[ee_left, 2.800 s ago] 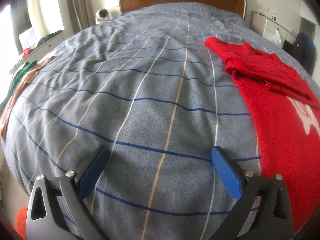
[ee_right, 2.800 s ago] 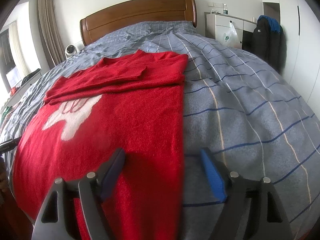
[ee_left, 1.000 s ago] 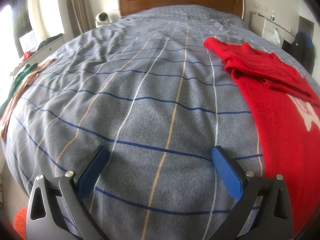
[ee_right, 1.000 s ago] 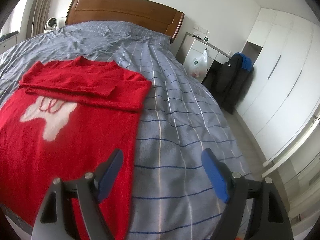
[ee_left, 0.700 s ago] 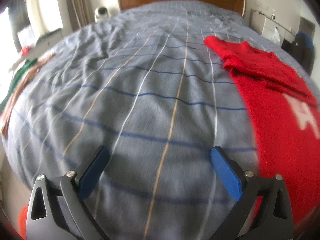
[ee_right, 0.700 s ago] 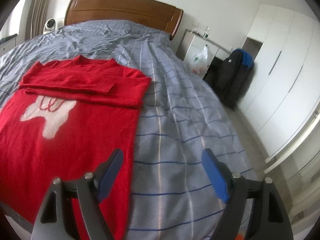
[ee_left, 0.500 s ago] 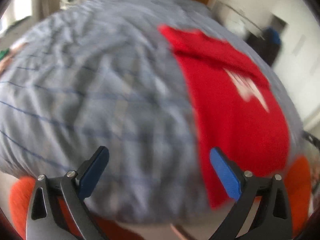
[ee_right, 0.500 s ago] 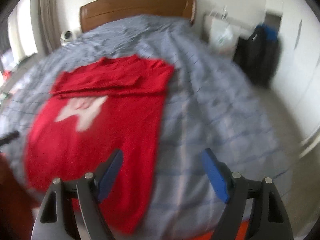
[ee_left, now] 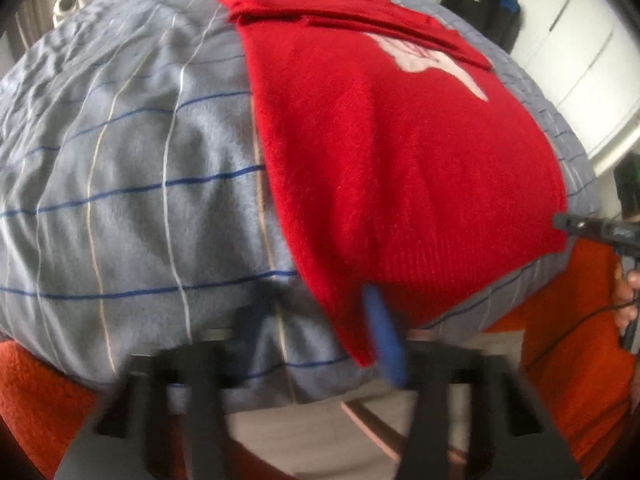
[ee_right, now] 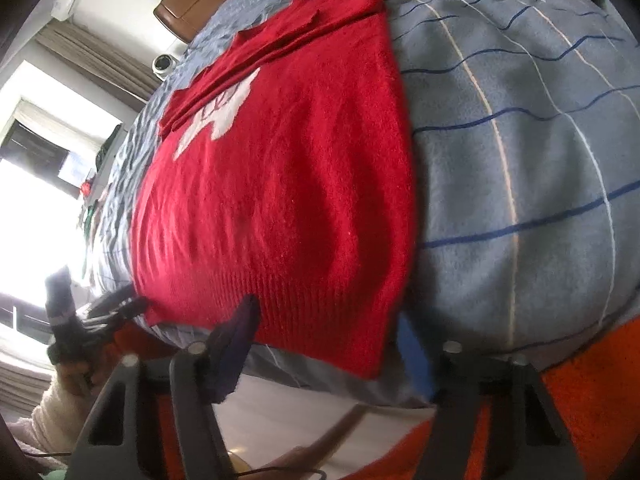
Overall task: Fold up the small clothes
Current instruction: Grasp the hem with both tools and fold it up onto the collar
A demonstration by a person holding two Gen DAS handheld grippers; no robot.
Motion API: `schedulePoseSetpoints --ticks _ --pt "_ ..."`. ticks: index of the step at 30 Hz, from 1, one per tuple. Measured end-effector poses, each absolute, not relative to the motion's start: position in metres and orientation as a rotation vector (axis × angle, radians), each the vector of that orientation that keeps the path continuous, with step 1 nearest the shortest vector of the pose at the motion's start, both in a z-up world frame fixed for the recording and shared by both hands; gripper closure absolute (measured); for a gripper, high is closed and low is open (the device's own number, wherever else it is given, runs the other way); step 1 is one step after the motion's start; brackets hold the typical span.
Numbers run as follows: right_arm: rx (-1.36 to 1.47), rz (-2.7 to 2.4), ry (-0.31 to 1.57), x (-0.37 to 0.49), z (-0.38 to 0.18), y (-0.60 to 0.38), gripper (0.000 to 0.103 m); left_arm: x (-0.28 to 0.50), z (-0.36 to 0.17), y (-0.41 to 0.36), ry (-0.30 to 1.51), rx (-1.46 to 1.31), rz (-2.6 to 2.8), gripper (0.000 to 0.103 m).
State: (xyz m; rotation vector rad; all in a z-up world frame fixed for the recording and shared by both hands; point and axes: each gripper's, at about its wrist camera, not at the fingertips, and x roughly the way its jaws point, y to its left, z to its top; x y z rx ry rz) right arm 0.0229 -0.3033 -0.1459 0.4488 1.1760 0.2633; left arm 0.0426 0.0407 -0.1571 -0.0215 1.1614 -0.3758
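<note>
A red knit sweater (ee_left: 384, 132) with a white motif lies flat on the bed, sleeves folded across its top, ribbed hem hanging over the near edge; it also shows in the right wrist view (ee_right: 280, 184). My left gripper (ee_left: 320, 332) is open at the hem's left corner, blurred, with one blue finger (ee_left: 384, 340) just under that corner. My right gripper (ee_right: 328, 344) is open at the hem's right corner, its jaws straddling the hem edge. Neither holds the cloth.
The grey checked bedspread (ee_left: 120, 160) covers the bed; the wooden headboard (ee_right: 192, 0) is at the far end. An orange rug (ee_left: 580, 360) lies on the floor below the bed's edge. A white wardrobe (ee_left: 580, 48) and dark jacket stand at the right.
Both grippers have swung down from above the bed to its near edge. They now sit at the sweater's two hem corners, still open.
</note>
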Motion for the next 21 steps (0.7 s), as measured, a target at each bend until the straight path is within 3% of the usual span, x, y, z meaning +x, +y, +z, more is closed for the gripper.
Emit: schedulePoseSetpoints --ticks 1,11,16,21 --pt "0.444 0.245 1.181 0.023 -0.147 -0.305 0.095 0.042 -0.157 0.042 1.172 -0.05 -0.382 0.098" --pt "0.472 0.286 1.043 0.02 -0.097 -0.309 0.095 0.063 -0.083 0.062 1.015 -0.309 -0.481 0.102" --pt "0.439 0.301 0.909 0.084 -0.058 -0.318 0.095 0.168 -0.058 0.072 0.902 -0.415 -0.428 0.102" --pt "0.456 0.302 0.813 0.19 -0.04 -0.331 0.095 0.29 -0.066 0.068 0.92 -0.514 -0.327 0.102"
